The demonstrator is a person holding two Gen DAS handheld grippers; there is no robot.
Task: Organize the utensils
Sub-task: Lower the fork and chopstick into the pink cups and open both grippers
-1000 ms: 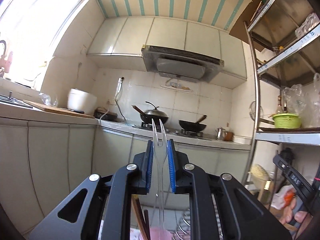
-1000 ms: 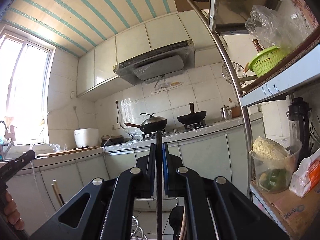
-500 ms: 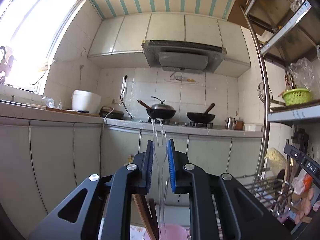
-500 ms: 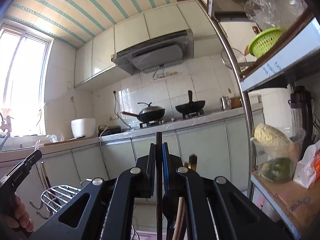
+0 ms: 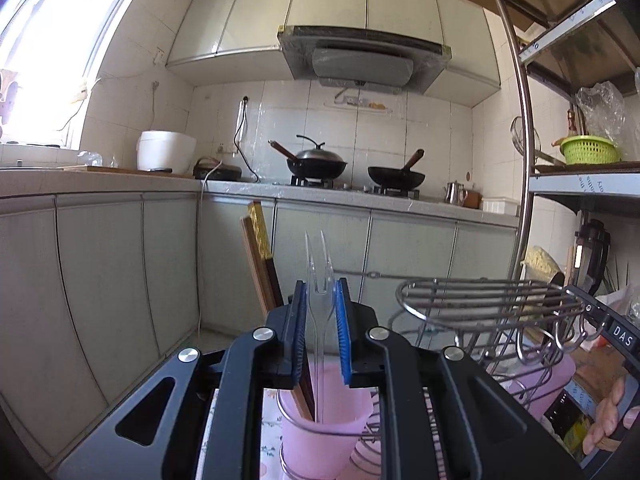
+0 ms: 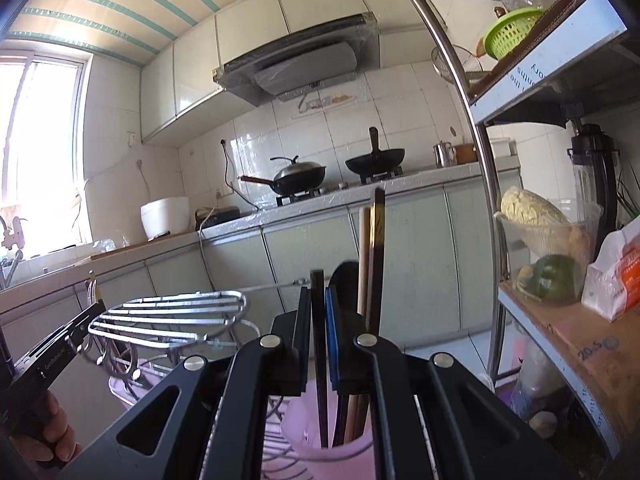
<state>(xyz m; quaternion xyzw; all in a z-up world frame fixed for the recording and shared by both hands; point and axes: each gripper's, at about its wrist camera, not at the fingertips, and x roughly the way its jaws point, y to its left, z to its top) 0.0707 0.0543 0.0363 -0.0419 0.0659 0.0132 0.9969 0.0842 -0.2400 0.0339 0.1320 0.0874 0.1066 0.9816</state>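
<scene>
Left tool (image 5: 320, 304) pinches a clear plastic fork (image 5: 319, 276) over a pink cup (image 5: 324, 420); right tool (image 6: 318, 312), jaws just easing apart, still pinches a dark chopstick (image 6: 319, 328) in another pink cup (image 6: 332, 428).

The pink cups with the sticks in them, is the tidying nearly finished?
Partly. Chopsticks already stand in one pink cup, and more stand in the other pink cup. Right now the left gripper holds a clear plastic fork with its handle inside its cup, and the right gripper holds a dark utensil reaching into its cup. Both still need letting go.
</scene>
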